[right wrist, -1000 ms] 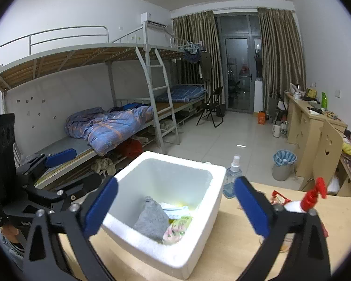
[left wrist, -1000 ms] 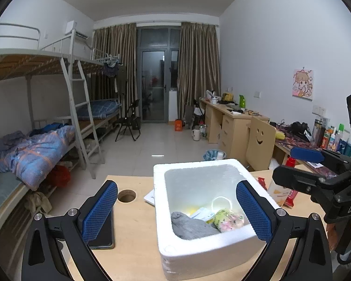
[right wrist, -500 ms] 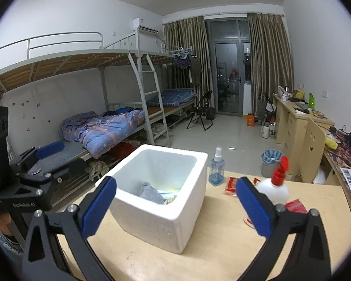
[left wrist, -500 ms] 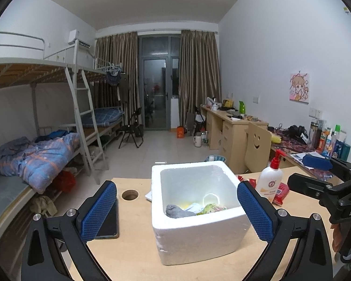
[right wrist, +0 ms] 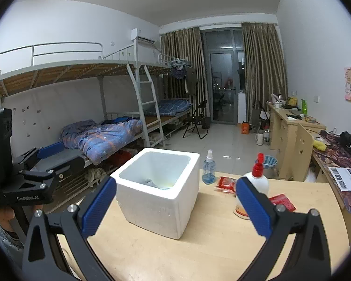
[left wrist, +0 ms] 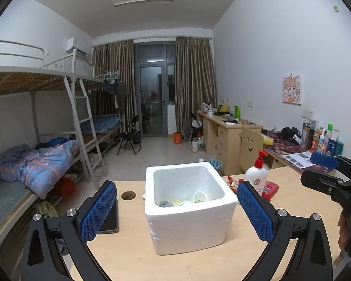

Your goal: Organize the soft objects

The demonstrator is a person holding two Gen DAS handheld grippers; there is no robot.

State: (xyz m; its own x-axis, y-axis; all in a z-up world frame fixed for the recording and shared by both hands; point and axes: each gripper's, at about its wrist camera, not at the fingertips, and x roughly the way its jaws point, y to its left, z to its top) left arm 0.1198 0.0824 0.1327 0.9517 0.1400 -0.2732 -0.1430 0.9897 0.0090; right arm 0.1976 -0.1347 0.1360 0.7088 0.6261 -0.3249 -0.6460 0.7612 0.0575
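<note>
Both the left hand-held gripper [left wrist: 176,207] and right hand-held gripper [right wrist: 175,207] gape wide, empty. The square white foam box [left wrist: 189,224] on the pale wooden worktop [left wrist: 128,255] half-hides a grey cloth [left wrist: 166,203]; its other contents are indistinct.

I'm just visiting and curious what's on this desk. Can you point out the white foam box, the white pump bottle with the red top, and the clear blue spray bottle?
white foam box [left wrist: 189,229], left wrist view, front wall.
white pump bottle with red top [left wrist: 256,175], left wrist view, body.
clear blue spray bottle [right wrist: 209,172], right wrist view, body.
</note>
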